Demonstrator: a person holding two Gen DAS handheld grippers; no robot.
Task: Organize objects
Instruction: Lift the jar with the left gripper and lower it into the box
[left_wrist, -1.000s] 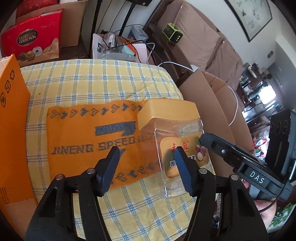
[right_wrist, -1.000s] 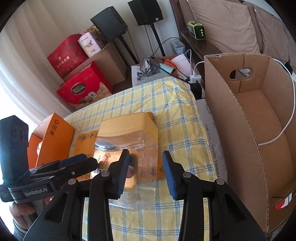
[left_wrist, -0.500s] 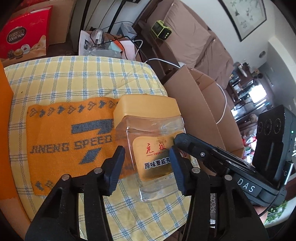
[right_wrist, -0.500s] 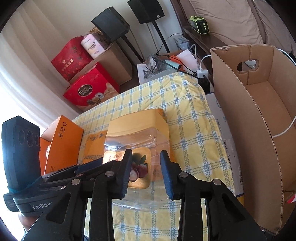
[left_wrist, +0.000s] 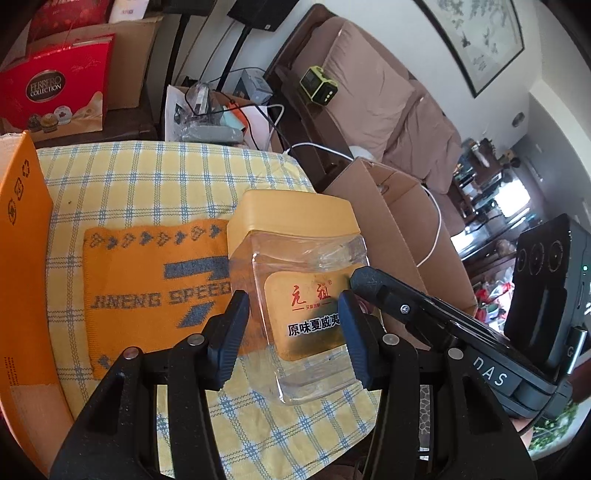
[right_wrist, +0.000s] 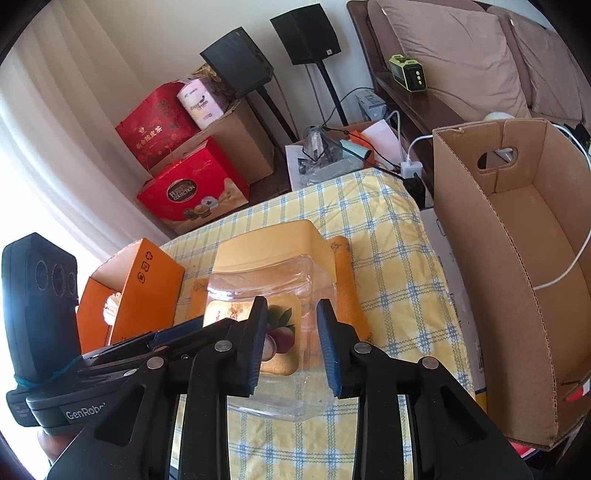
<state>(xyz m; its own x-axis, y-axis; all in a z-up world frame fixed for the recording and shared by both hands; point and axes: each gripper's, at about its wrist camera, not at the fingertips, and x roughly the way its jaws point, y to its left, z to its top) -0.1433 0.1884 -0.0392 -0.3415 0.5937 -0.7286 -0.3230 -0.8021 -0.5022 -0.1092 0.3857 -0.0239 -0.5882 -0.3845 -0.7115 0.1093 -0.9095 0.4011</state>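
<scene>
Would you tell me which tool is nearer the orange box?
Left. The left tool sits on the side of the jar facing the orange box; the right tool is beyond the jar, toward the brown carton. Both have just been closing with the jar between their jaws.

1. Left wrist camera looks steeply down from close behind the clear jar (left_wrist: 295, 280), sofa (left_wrist: 373, 99) at right.
2. Right wrist camera views the same jar (right_wrist: 273, 295) closely from its opposite side; both share the checked table (right_wrist: 391, 266).
</scene>
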